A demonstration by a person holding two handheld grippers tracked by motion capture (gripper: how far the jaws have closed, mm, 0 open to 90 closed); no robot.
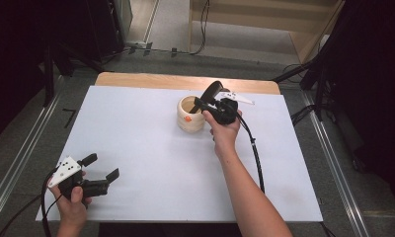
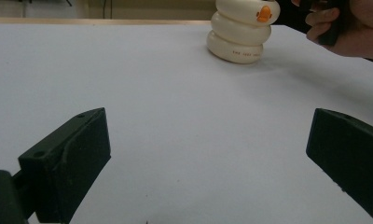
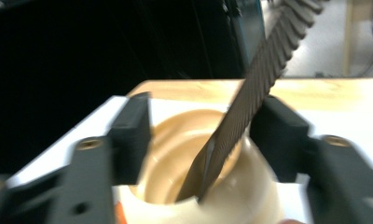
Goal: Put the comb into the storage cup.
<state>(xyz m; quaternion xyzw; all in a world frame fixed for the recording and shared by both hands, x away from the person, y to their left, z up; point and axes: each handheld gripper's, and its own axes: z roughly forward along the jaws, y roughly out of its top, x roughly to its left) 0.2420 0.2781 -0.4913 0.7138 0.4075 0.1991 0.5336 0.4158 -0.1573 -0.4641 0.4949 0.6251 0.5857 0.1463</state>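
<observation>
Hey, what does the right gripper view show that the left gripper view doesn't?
Right gripper view alone: the inside of the cream holder, with a dark ridged tool leaning into it between the right claw and its spread jaws.

Left gripper view alone: the holder's ringed outside, an orange beak-like mark, the open left claw, and the person's hand beside the holder.

Both share: the holder on the white table sheet.

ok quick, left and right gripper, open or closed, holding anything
Left gripper: open, holding nothing, low over the table.
Right gripper: open at the cream holder; dark ridged tool stands between its jaws, ungripped.
</observation>
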